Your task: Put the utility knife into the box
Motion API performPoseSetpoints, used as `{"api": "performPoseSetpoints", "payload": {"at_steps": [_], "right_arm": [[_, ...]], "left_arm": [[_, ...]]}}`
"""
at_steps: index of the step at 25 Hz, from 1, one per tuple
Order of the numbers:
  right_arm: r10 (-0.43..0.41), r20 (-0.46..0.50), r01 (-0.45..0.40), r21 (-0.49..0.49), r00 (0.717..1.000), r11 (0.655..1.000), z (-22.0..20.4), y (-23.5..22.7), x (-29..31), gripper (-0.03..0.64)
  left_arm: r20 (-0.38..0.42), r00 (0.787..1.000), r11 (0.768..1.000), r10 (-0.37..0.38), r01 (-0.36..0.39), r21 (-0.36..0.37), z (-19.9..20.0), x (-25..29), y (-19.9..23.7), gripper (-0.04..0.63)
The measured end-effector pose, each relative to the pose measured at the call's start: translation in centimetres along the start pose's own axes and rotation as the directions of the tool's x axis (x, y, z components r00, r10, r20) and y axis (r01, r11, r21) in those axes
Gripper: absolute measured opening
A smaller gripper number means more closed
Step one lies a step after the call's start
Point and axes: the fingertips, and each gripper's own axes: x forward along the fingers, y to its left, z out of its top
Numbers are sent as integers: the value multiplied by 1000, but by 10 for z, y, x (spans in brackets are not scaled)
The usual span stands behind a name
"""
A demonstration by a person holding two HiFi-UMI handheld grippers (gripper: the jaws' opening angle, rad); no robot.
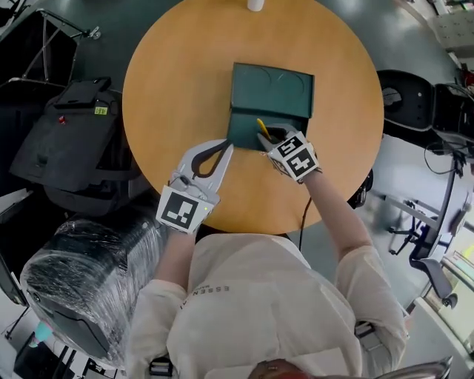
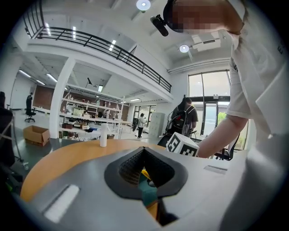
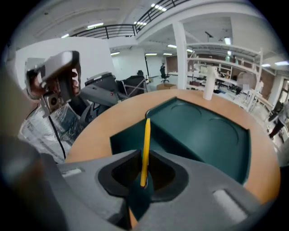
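Head view: a person stands over a round table (image 1: pixel 163 89) with a smooth, honey-coloured wooden top. A dark green rectangular box (image 1: pixel 244 129) lies open on it. The flat lid is folded back on the far side and has two shallow arcs pressed into it.

The right claw (image 1: pixel 268 135) is made of grey plastic and carries a cube with black-and-white square markers. It tilts down over the box's near right part. Its jaws are clamped on a thin, straight, yellow knife (image 1: pixel 261 127), which pokes out beyond the tips and hangs above the open tray.

Right gripper view: the knife (image 3: pixel 145 144) stands edge-on between the black ribbed pads. The box (image 3: pixel 203 135) lies just past it, matte and sharp-cornered.

The left claw (image 1: pixel 224 148) is the same grey shape and lies nearly level. Its curved jaws form a closed loop with the tips together, just beside the box's near left corner. Whether they pinch its wall is unclear.

Left gripper view: the pads meet at a point. A green sliver and a yellow sliver show through the gap beneath.

Far beyond both claws, a small white cylinder (image 1: pixel 255 4) stands at the table's edge.
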Motion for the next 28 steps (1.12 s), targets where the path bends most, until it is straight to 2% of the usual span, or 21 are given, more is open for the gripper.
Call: {"api": "performPoseSetpoints", "payload": {"at_steps": [5,8,12,19,21,23,26,28], "right_arm": [[25,-153,-25,-3,988,1000,-18,-8,33,44],[-5,-214,8,11,977,1000,-28,-12,44,44],[-38,-234,35,-18,972,999,-30,-11,44,44],[-14,-230,16,6,973,1000,-34,-11,48,81],[-19,-205,23,20,979,1000,-28,-12,44,120],[-34,-140,40,40,990,998,-15,-13,33,120],[-71,24,70,69,997,995,18,-8,-3,120],[-134,171,124,70,976,990,45,0,-41,120]], "left_arm": [[-29,1000,1000,0,-1,-25,-13,0,12,11],[-44,999,999,-9,7,-37,-21,-1,14,11],[-34,999,998,-9,7,-58,-22,-4,15,11],[-27,1000,999,-12,11,-37,-21,-11,17,11],[-26,1000,1000,-3,2,-30,-20,-14,19,11],[-20,1000,999,3,-4,-36,-17,-16,23,11],[11,1000,999,23,-22,-44,-10,-18,27,11],[45,999,999,30,-29,-19,6,-20,21,11]]}}
